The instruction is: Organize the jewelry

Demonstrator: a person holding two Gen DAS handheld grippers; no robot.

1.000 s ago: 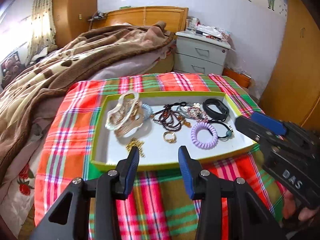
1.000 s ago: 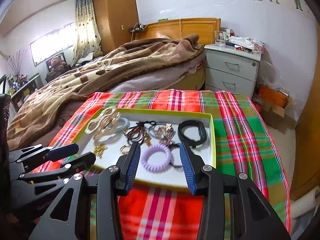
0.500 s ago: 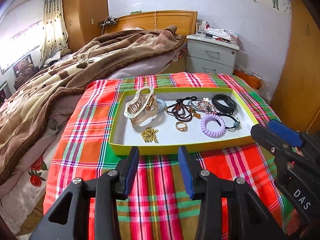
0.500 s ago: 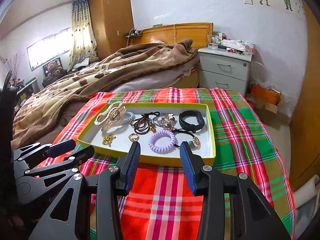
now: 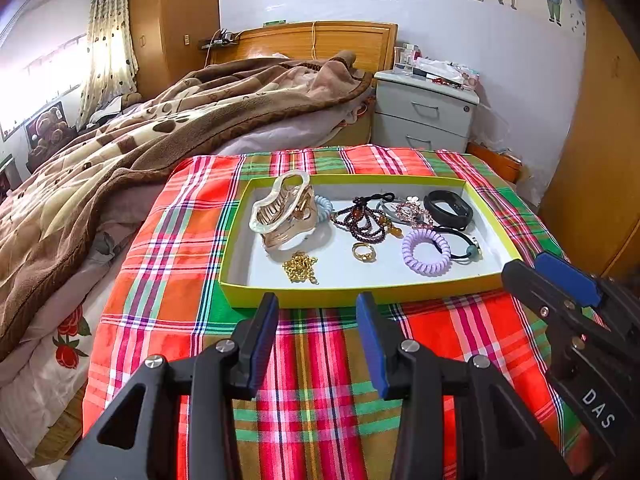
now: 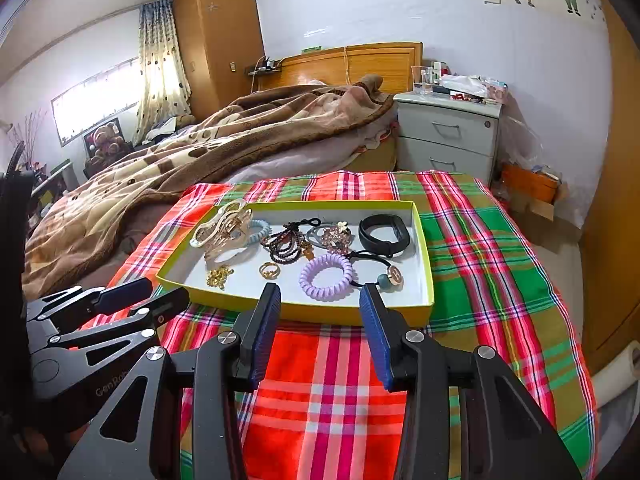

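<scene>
A yellow-green tray (image 5: pixel 360 297) (image 6: pixel 424 248) lies on a plaid cloth. It holds a large clear-and-gold hair claw (image 5: pixel 284 212) (image 6: pixel 222 228), a gold chain (image 5: pixel 300 266), a gold ring (image 5: pixel 363 251) (image 6: pixel 270 269), a purple spiral hair tie (image 5: pixel 426 251) (image 6: pixel 326 276), dark beads (image 5: pixel 362 218), a black band (image 5: pixel 448 209) (image 6: pixel 383 234) and a black hair tie with a charm (image 6: pixel 390 276). My left gripper (image 5: pixel 316 320) is open and empty, short of the tray's near wall. My right gripper (image 6: pixel 318 312) is open and empty, also short of the tray.
The plaid cloth (image 5: pixel 312 380) covers a low surface beside a bed with a brown blanket (image 5: pixel 160 128). A grey nightstand (image 5: pixel 424 114) stands behind. A wooden wardrobe (image 5: pixel 600 160) is on the right. The other gripper shows at each view's edge (image 5: pixel 580 320) (image 6: pixel 100 328).
Both grippers have drawn back and up from the tray, which now sits farther away in both views. Both stay open and empty. The jewelry has not moved.
</scene>
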